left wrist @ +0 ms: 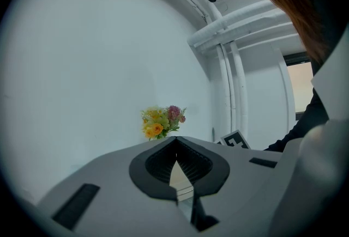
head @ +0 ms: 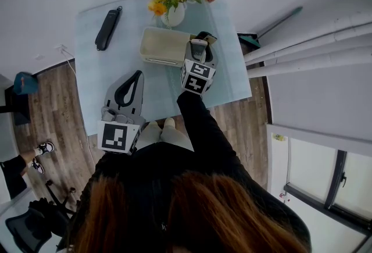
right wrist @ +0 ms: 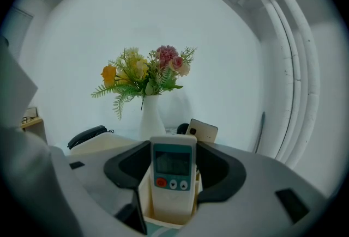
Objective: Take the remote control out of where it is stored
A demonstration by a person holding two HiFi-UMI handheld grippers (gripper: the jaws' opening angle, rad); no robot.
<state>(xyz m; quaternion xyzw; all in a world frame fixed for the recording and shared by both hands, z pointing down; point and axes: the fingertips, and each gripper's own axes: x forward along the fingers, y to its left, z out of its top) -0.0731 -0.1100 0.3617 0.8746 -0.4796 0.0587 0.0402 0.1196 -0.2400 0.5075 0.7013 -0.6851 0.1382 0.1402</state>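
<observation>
While upright in its holder (right wrist: 163, 218) on the table (head: 168, 92), clamped on both sides by the right gripper (right wrist: 173, 146) fingers: the remote (right wrist: 173, 176), apparently taken high so as to slide straight out. Pressed together on nothing, the left gripper (left wrist: 175, 146) fingers, parked nearer the table's front edge, likely to stay clear.

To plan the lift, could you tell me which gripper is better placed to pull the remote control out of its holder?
Right. The right gripper is closed on the remote control standing in its cream holder. The left gripper is shut, empty and well away from it.
</observation>
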